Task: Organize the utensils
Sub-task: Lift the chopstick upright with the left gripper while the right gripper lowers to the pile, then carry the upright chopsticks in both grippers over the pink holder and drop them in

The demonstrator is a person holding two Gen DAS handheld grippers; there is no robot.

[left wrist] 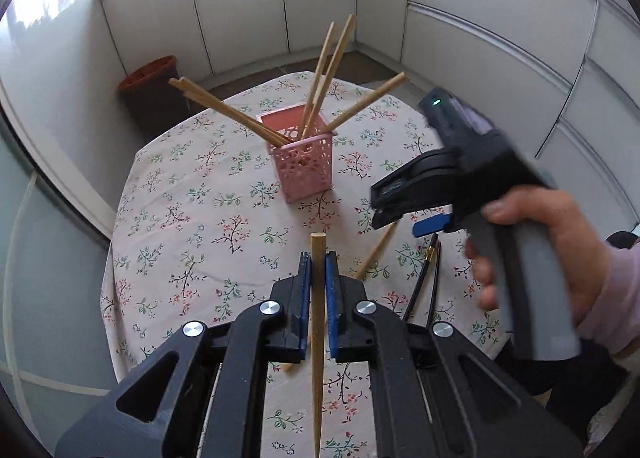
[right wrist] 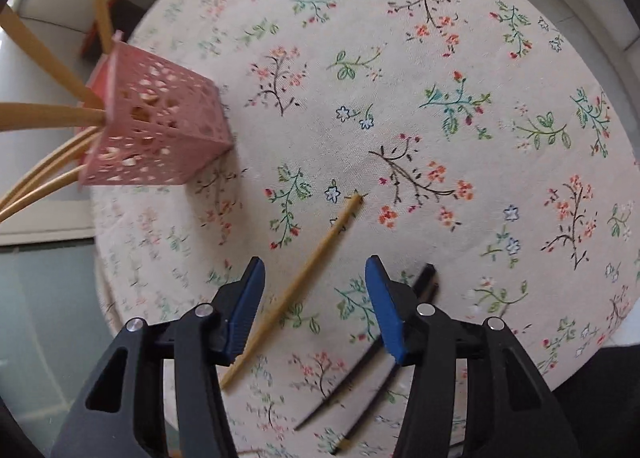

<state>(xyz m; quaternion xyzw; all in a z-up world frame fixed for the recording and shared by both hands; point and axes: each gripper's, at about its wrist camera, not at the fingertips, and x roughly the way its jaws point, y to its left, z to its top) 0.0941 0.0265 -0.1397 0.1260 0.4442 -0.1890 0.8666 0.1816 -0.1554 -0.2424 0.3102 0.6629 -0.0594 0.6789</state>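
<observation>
- The left gripper (left wrist: 318, 270) is clamped on 1 wooden chopstick (left wrist: 318, 338); its blue pads press the stick from both sides, and the blunt end stands up just above the fingertips.
- Ahead of this gripper, well apart, stands the pink basket (left wrist: 306, 165) on the floral tablecloth (left wrist: 192, 217). It holds several wooden chopsticks (left wrist: 224, 109) that lean out in different directions.
- To its right, a hand (left wrist: 560, 254) holds the right gripper (right wrist: 316, 298), which points down at the table.
- The right gripper's jaws stand apart and hold nothing. A loose chopstick (right wrist: 296, 282) lies flat on the cloth under them, between the 2 fingers, not touched by the pads.
- Just to the right of that gripper's right finger lie 2 black chopsticks (right wrist: 356, 370), side by side.
- The basket is far to the upper left of the right gripper.
</observation>
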